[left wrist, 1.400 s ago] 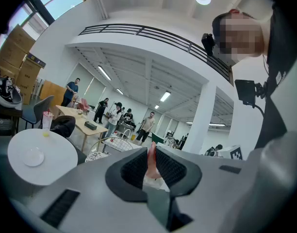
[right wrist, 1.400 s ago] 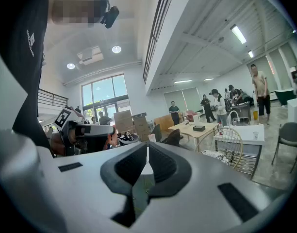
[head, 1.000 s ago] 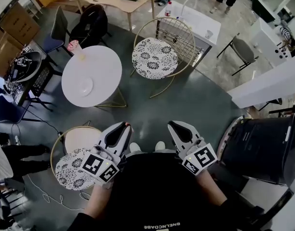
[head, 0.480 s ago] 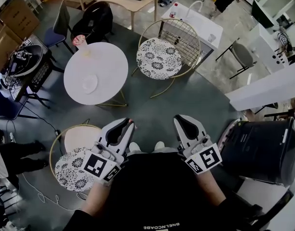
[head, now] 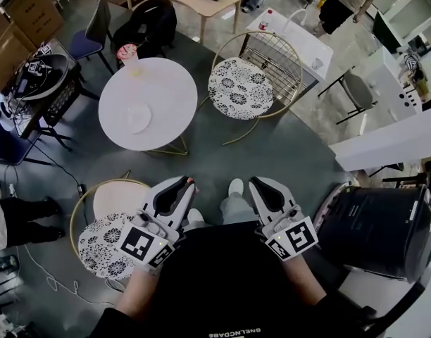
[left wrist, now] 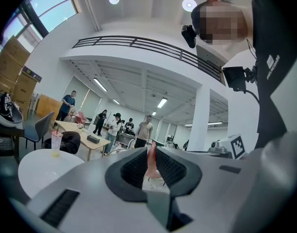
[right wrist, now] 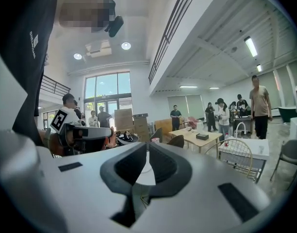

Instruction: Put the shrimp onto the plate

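Observation:
My left gripper [head: 186,182] is held close to my body, shut on a pink shrimp [head: 190,182]. In the left gripper view the shrimp [left wrist: 151,160] stands upright between the dark pads. My right gripper [head: 253,183] is level with it at the right, its jaws closed together with nothing between them; its own view shows the same [right wrist: 147,145]. The white plate [head: 138,118] lies on the round white table [head: 166,83], well ahead and to the left of both grippers. The table [left wrist: 39,166] also shows low at the left in the left gripper view.
A cup of pink drink [head: 126,51] stands at the table's far edge. Gold-wire chairs with patterned cushions stand right of the table [head: 240,88] and near my left side [head: 106,241]. A black bin [head: 377,224] is at my right. Cables trail on the floor at the left.
I have walked forward, so the round table and plate sit closer and lower in the head view. One shoe has stepped out ahead. Both grippers keep their pose, the left still holding the shrimp.

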`<state>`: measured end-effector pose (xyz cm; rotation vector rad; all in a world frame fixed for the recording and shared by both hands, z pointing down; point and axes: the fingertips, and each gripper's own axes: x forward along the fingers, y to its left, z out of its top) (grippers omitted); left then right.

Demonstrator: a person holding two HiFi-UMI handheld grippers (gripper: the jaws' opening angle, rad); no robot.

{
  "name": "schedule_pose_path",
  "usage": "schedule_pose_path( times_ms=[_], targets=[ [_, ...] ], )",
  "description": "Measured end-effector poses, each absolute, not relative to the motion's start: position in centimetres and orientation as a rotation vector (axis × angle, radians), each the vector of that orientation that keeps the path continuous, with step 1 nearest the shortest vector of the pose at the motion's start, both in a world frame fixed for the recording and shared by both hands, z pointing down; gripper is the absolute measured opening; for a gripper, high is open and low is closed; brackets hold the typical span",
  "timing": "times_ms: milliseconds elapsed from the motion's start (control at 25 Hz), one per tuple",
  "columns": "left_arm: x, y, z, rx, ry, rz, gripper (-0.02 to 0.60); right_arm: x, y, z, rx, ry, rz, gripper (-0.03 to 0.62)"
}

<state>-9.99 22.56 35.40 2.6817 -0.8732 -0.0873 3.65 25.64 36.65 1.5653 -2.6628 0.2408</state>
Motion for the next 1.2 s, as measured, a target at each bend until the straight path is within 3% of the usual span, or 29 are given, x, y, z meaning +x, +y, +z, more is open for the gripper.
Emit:
schedule_pose_path(
  times_ms=[1200],
  targets=[
    [-3.9,8.0,36.9,2.549,-1.222,-0.027,0.055,7.4,7.6,39.2,1.103,-2.873,0.34,0.028]
  ],
)
